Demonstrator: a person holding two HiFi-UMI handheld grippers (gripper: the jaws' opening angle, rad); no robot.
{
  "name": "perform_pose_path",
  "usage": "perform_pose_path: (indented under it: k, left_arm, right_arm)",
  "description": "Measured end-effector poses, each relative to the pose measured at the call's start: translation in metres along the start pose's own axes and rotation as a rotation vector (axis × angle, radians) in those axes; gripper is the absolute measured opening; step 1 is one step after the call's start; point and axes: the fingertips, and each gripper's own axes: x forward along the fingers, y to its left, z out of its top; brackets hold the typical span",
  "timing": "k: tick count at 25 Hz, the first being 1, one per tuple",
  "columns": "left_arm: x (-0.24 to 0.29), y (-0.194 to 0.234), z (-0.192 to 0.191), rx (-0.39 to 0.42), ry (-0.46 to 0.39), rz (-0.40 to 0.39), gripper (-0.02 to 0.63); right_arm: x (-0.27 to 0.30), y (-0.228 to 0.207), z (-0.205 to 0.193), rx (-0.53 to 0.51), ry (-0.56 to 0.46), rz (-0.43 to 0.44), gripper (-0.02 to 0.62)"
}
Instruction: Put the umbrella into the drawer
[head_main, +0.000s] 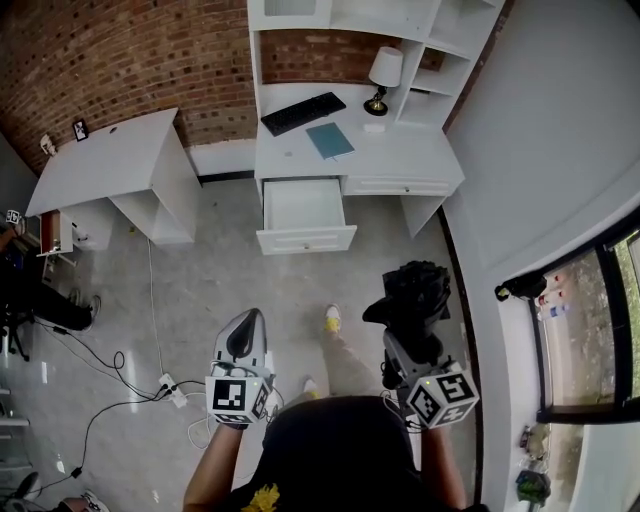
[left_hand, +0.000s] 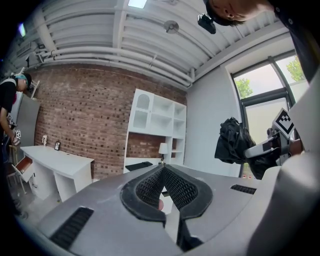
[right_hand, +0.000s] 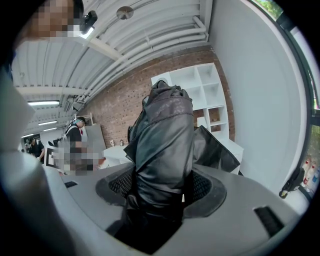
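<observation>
Folded black umbrella (head_main: 415, 290) stands clamped between the wide-set jaws of the right gripper (head_main: 412, 338), well short of the open drawer (head_main: 303, 212) at its 11 o'clock. The left gripper (head_main: 243, 338), at the umbrella's 9 o'clock, has its jaws together on nothing. The drawer juts from a white desk (head_main: 410, 165) bearing a keyboard (head_main: 303, 113), notebook (head_main: 330, 140) and lamp (head_main: 383, 75). To finish cleanly, the carrier likely needs to cross the floor (head_main: 220, 270), tip the umbrella level and lower it lengthwise inside before letting go.
</observation>
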Motion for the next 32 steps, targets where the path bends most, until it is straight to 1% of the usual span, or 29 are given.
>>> perform_pose_path:
  k: [5,8,13,16,18,21,25,27,30,32]
  left_arm:
    - [0.037,0.008,0.007,0.018,-0.014,-0.007,0.017]
    - [0.064,0.018,0.011,0.020,-0.020,-0.006,0.017]
    - [0.115,0.035,0.013,0.021,-0.004,0.029,0.017]
    - [0.153,0.043,0.024,0.034,-0.004,0.051,0.017]
    - [0.180,0.051,0.031,0.032,0.003,0.070,0.017]
    - [0.217,0.061,0.039,0.040,0.023,0.094,0.017]
    - [0.274,0.072,0.051,0.033,0.041,0.121,0.017]
    - [0.303,0.075,0.057,0.043,0.047,0.128,0.017]
    - [0.341,0.076,0.063,0.087,0.062,0.126,0.017]
    - [0.364,0.080,0.066,0.078,0.069,0.127,0.017]
  right_arm:
    - [0.032,-0.016,0.020,-0.007,-0.036,0.007,0.262]
    - [0.059,-0.025,0.030,-0.018,-0.039,0.027,0.262]
    - [0.109,-0.049,0.049,-0.043,-0.029,0.062,0.262]
    - [0.146,-0.072,0.069,-0.048,-0.034,0.079,0.262]
    - [0.176,-0.087,0.082,-0.052,-0.018,0.085,0.261]
    - [0.217,-0.108,0.099,-0.041,0.000,0.112,0.261]
    - [0.267,-0.139,0.125,-0.026,-0.005,0.141,0.261]
    - [0.290,-0.155,0.135,-0.010,-0.006,0.153,0.261]
    - [0.319,-0.174,0.141,0.026,0.001,0.166,0.261]
    - [0.338,-0.187,0.144,0.041,0.011,0.175,0.261]
